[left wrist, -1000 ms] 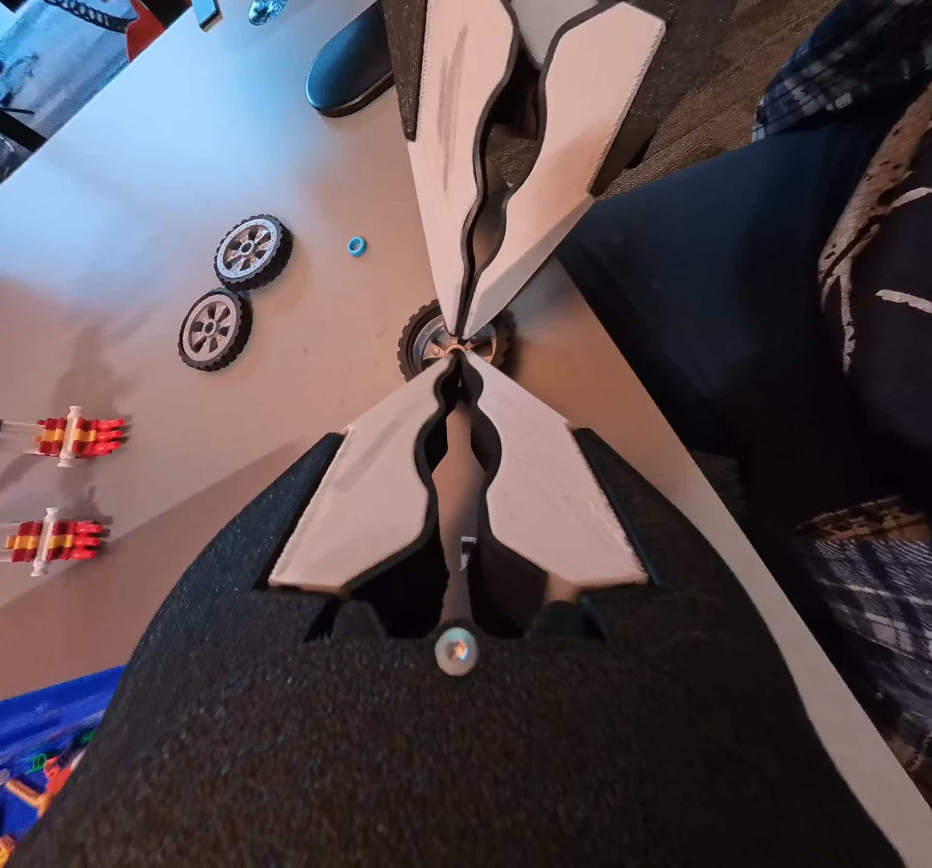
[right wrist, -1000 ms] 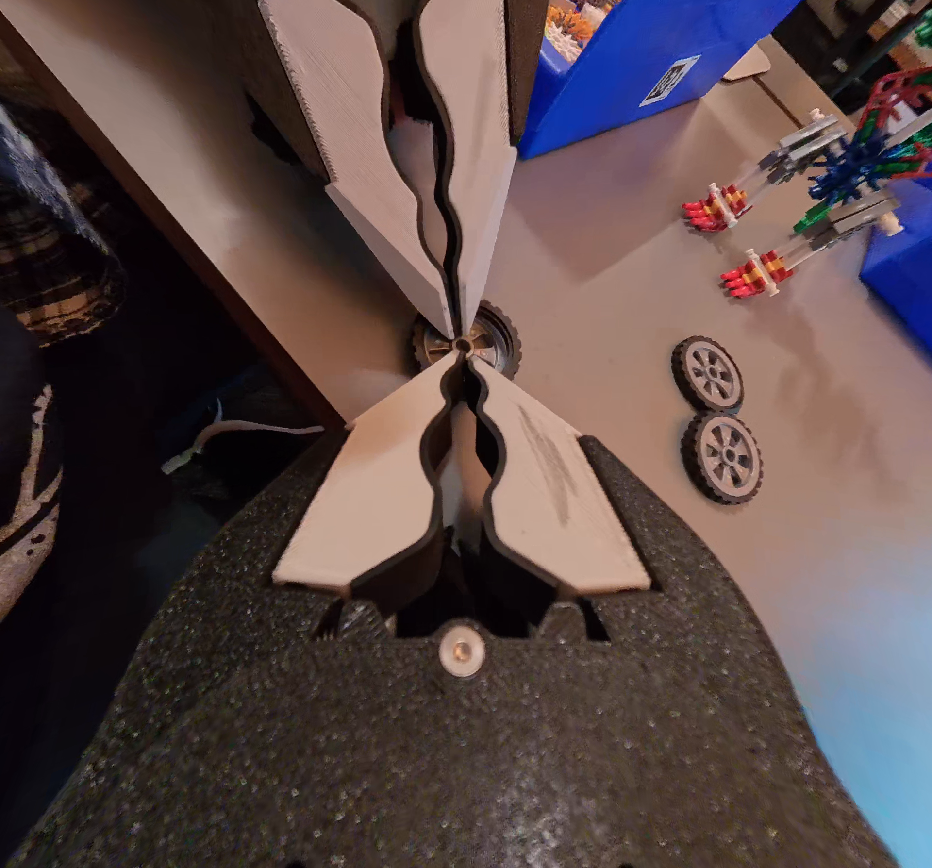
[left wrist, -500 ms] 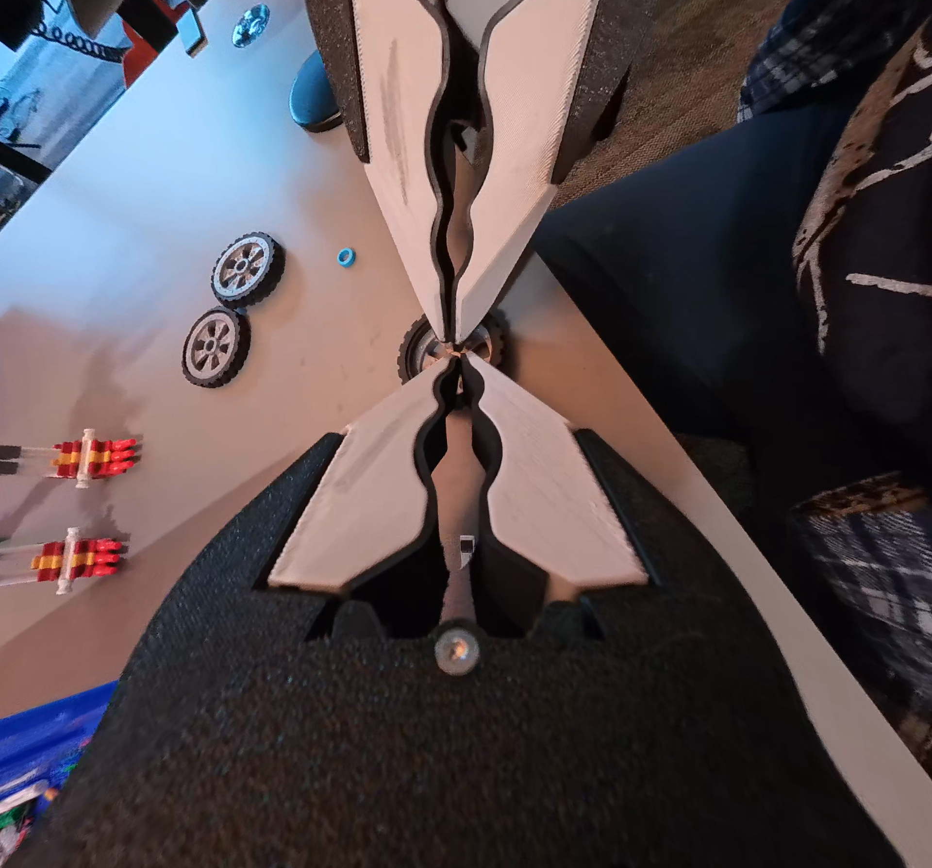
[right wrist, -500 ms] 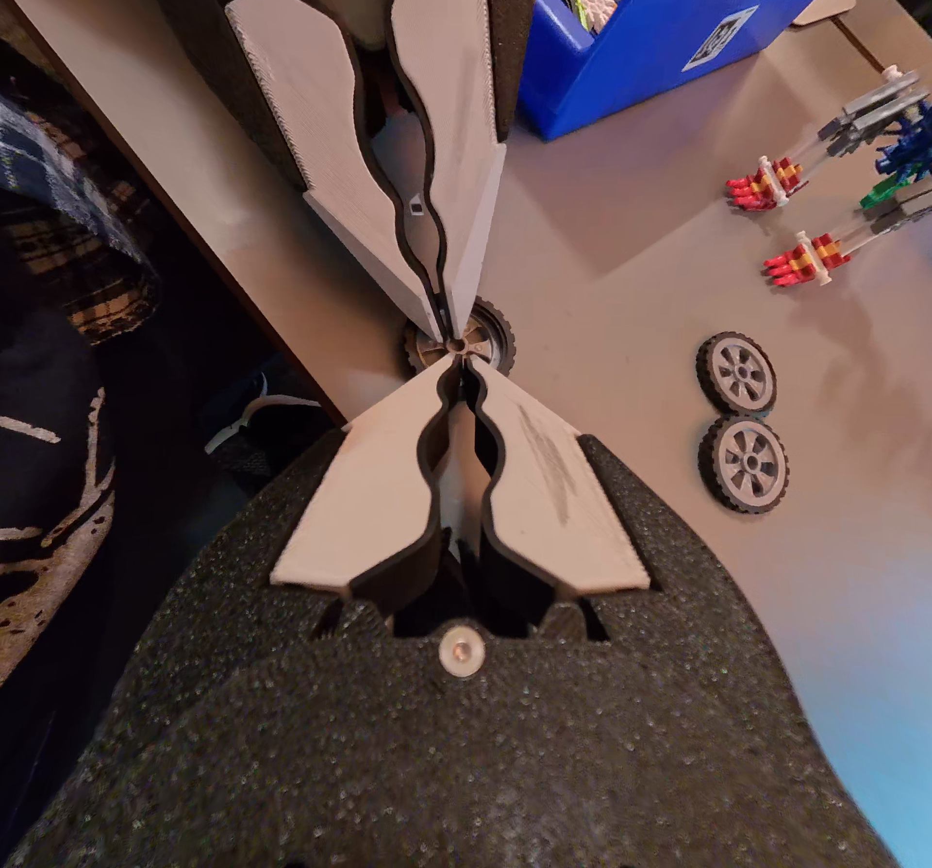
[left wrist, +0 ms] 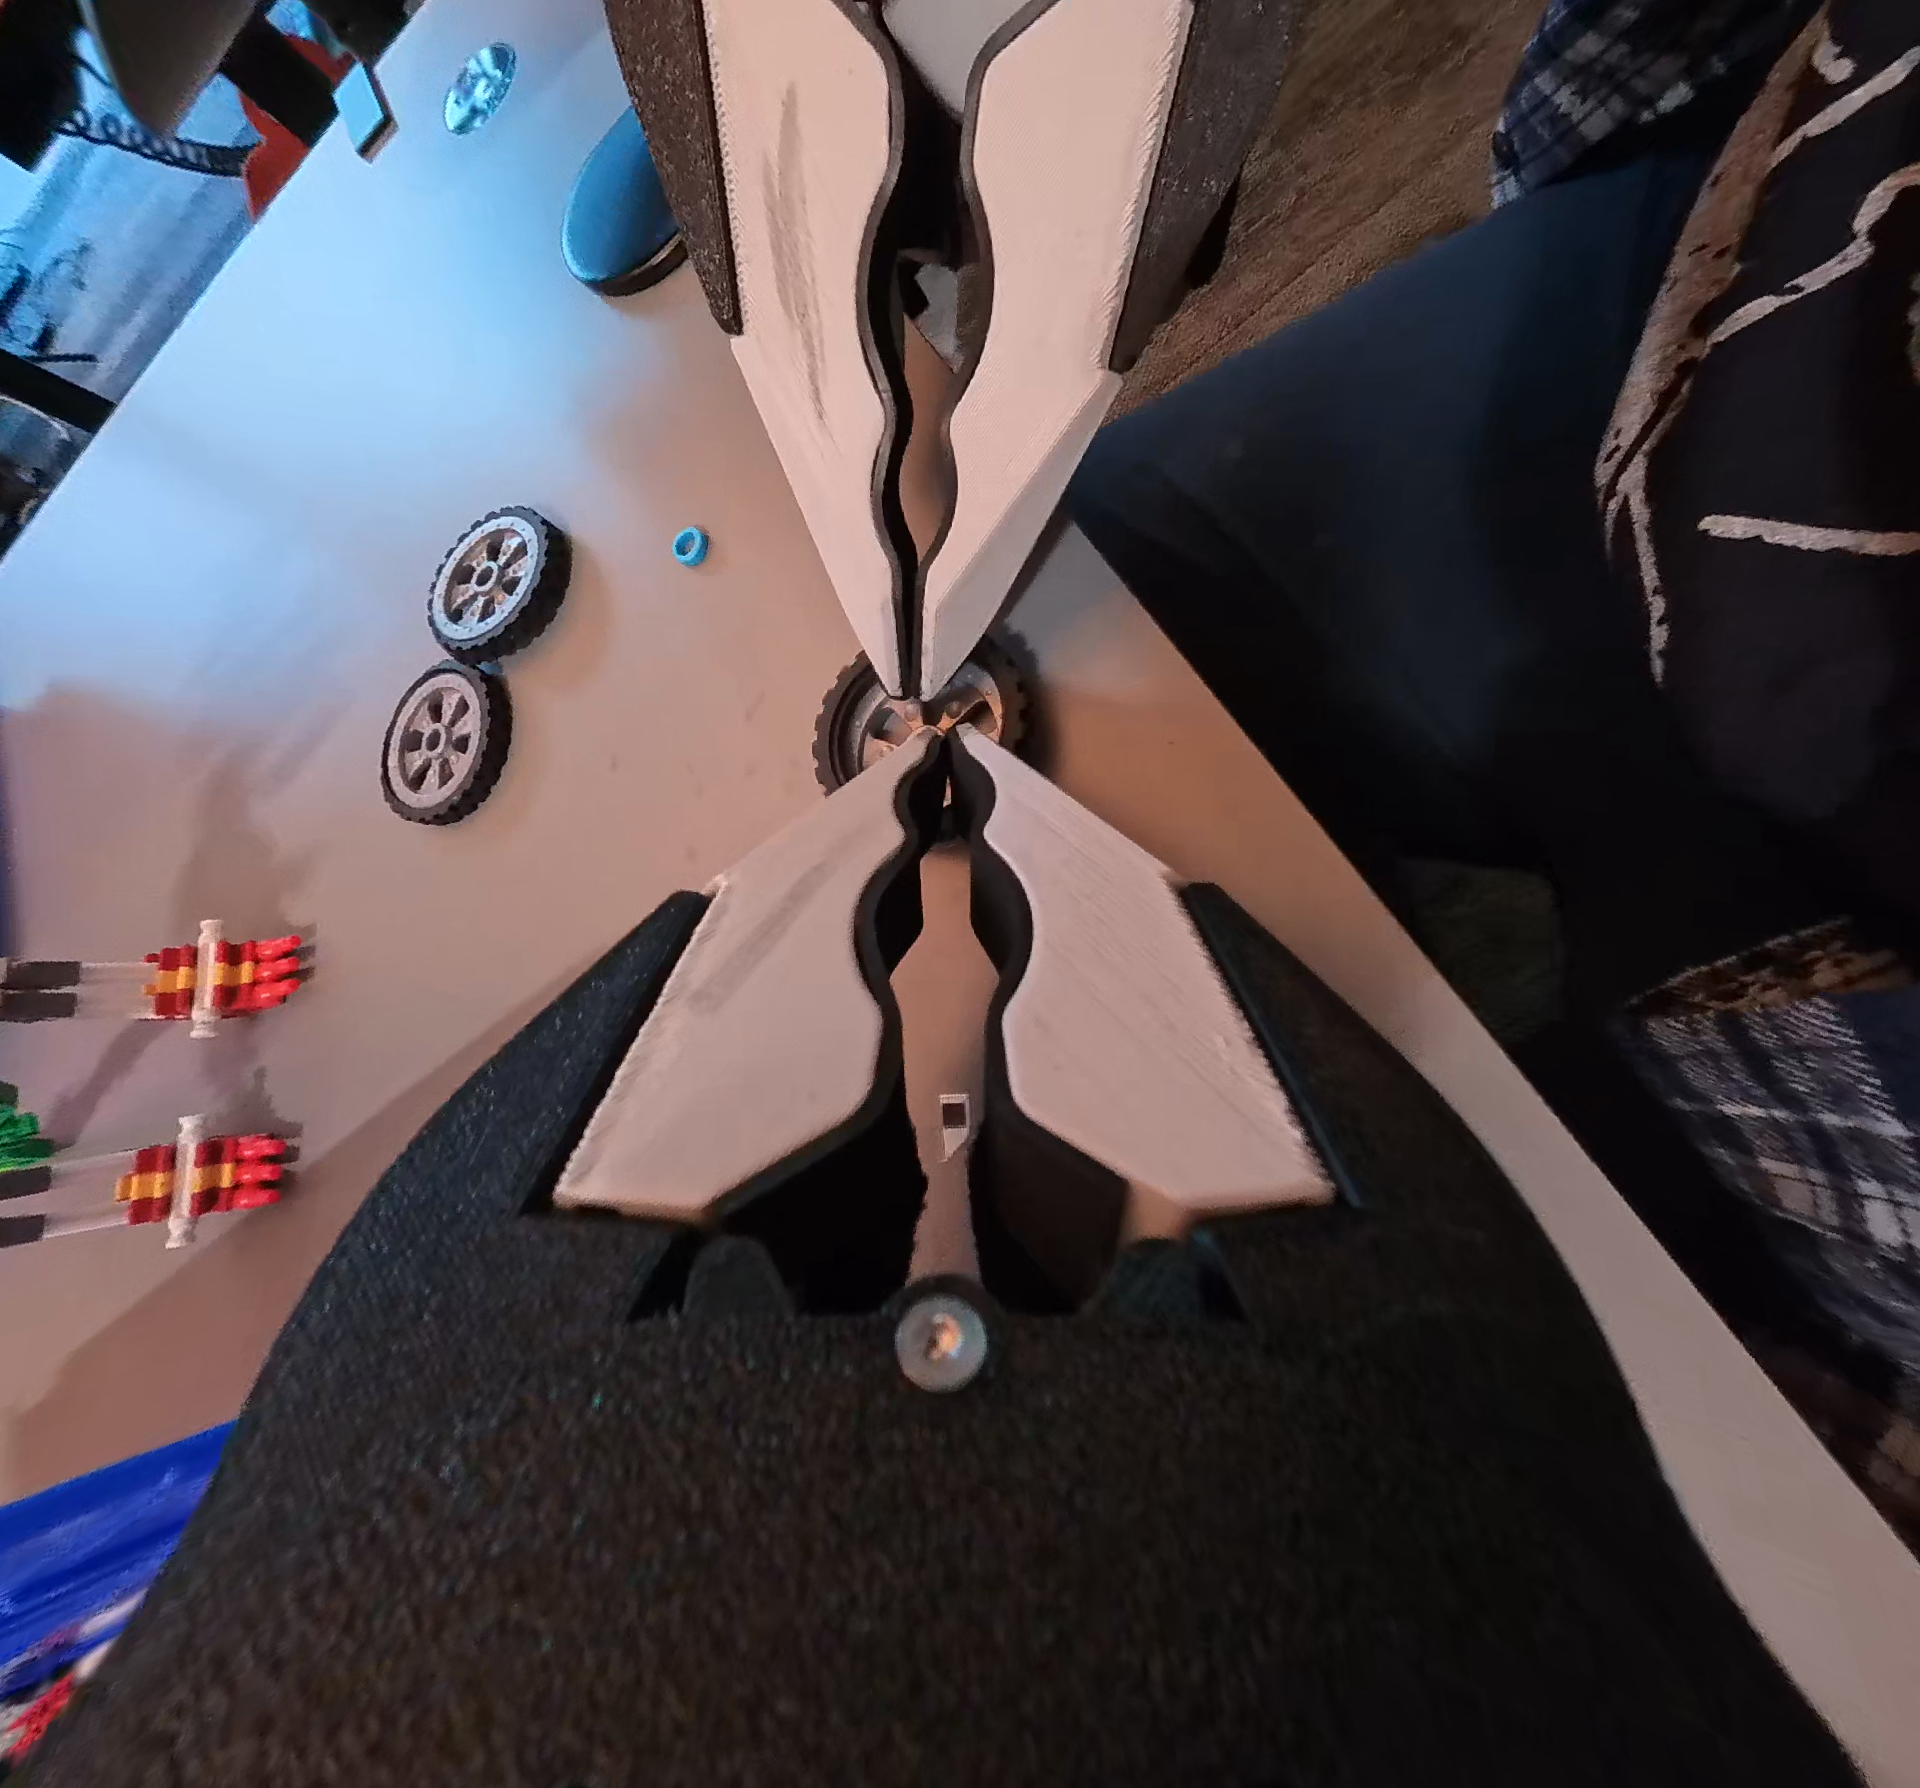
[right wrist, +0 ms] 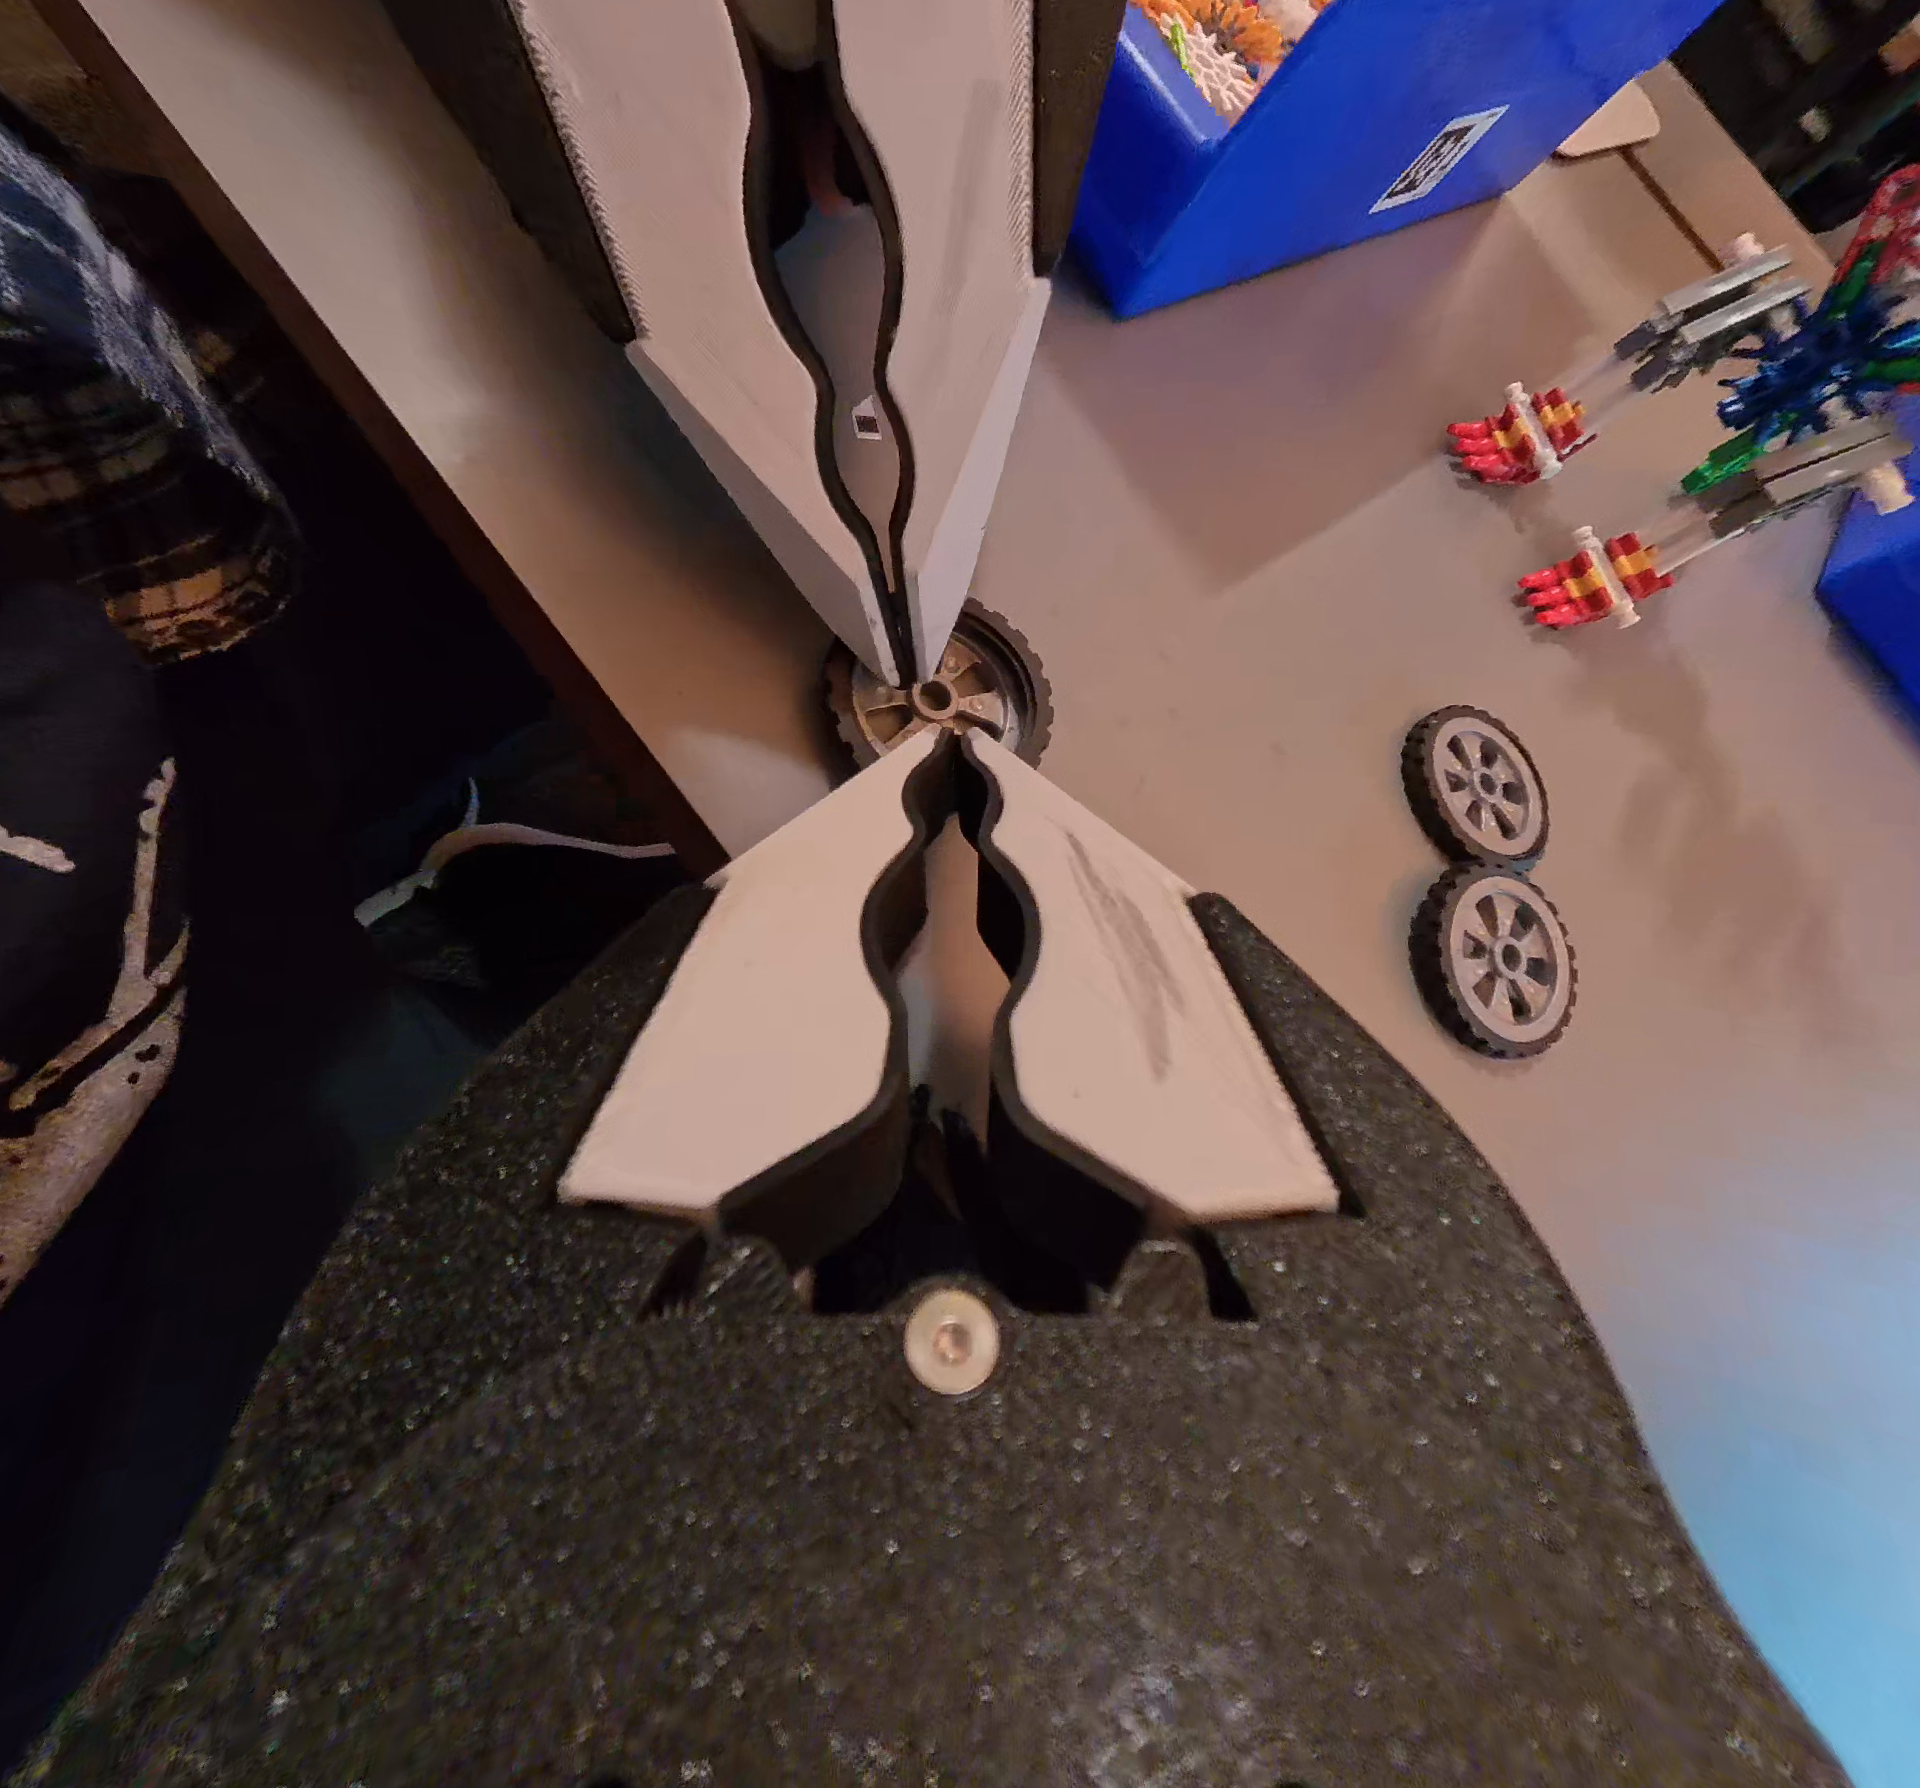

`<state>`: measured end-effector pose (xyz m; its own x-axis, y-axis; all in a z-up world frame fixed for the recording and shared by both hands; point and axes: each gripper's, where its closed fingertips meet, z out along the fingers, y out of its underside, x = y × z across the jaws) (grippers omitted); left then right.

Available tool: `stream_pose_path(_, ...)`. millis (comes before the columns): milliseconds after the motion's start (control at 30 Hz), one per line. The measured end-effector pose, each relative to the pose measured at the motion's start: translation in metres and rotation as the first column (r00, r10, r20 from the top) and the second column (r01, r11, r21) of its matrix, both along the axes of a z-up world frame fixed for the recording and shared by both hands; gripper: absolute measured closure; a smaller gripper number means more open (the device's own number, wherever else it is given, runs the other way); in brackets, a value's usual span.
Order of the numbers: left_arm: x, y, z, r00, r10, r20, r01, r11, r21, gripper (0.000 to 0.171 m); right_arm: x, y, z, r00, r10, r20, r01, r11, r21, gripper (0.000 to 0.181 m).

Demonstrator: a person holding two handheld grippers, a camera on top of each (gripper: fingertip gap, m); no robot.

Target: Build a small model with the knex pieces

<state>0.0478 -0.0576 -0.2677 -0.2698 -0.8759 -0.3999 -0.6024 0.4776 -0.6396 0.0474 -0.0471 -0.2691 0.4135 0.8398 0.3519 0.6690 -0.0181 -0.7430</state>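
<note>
A toy wheel with a black tyre and grey spokes [left wrist: 844, 730] lies near the table's front edge; it also shows in the right wrist view [right wrist: 992, 689]. My left gripper [left wrist: 943, 749] is shut, its tips at the wheel's hub. My right gripper [right wrist: 953, 749] is shut too and meets it tip to tip from the opposite side, over the same hub [right wrist: 932, 696]. In each view the other gripper comes in from the top. I cannot tell if either pair of tips pinches the hub or only touches it. The fingers hide much of the wheel.
Two more wheels [left wrist: 499, 585] [left wrist: 447, 743] lie together on the table [left wrist: 260, 450], with a small blue ring [left wrist: 686, 546] nearby. Two red-and-yellow rod assemblies [right wrist: 1517, 429] [right wrist: 1590, 580] and a blue bin of parts [right wrist: 1403, 76] stand farther off. A person's leg [left wrist: 1403, 543] is beside the table edge. My left and right fingertips are right by each other.
Both grippers stay tip to tip over the wheel's hub. The right gripper has swung to stand straighter opposite the left, and the background has shifted slightly in both views.
</note>
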Motion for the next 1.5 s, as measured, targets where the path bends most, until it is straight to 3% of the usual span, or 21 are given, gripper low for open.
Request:
stream_pose_path(200, 0.0, 0.001, 0.0, 1.0, -0.002, -0.015, 0.003, 0.998, 0.061, 0.171, 0.001, 0.001, -0.002, 1.0, -0.015, -0.021, 0.015, 1.0, 0.005, 0.181)
stream_pose_path(533, -0.001, 0.009, -0.001, 0.999, 0.028, 0.017, -0.028, 0.999, 0.035, 0.171, 0.004, 0.009, -0.002, 0.987, -0.1, -0.128, 0.08, 0.985, -0.154, 0.181)
stream_pose_path(800, 0.001, 0.013, -0.003, 0.998, 0.051, 0.024, -0.051, 0.999, -0.011, 0.171, 0.008, 0.017, -0.002, 0.962, -0.201, -0.184, 0.128, 0.93, -0.345, 0.181)
stream_pose_path(1167, 0.003, 0.018, -0.004, 0.998, 0.056, 0.023, -0.056, 0.998, -0.014, 0.171, 0.012, 0.016, -0.001, 0.981, -0.15, -0.123, 0.118, 0.966, -0.23, 0.181)
stream_pose_path(1333, 0.003, 0.02, -0.004, 0.998, 0.058, 0.022, -0.058, 0.998, -0.018, 0.171, 0.014, 0.018, 0.003, 0.993, -0.12, -0.011, 0.12, 0.992, -0.042, 0.181)
stream_pose_path(1500, 0.004, 0.022, -0.004, 0.998, 0.062, 0.021, -0.061, 0.998, -0.02, 0.171, 0.016, 0.024, 0.003, 0.99, -0.14, -0.02, 0.139, 0.99, -0.038, 0.181)
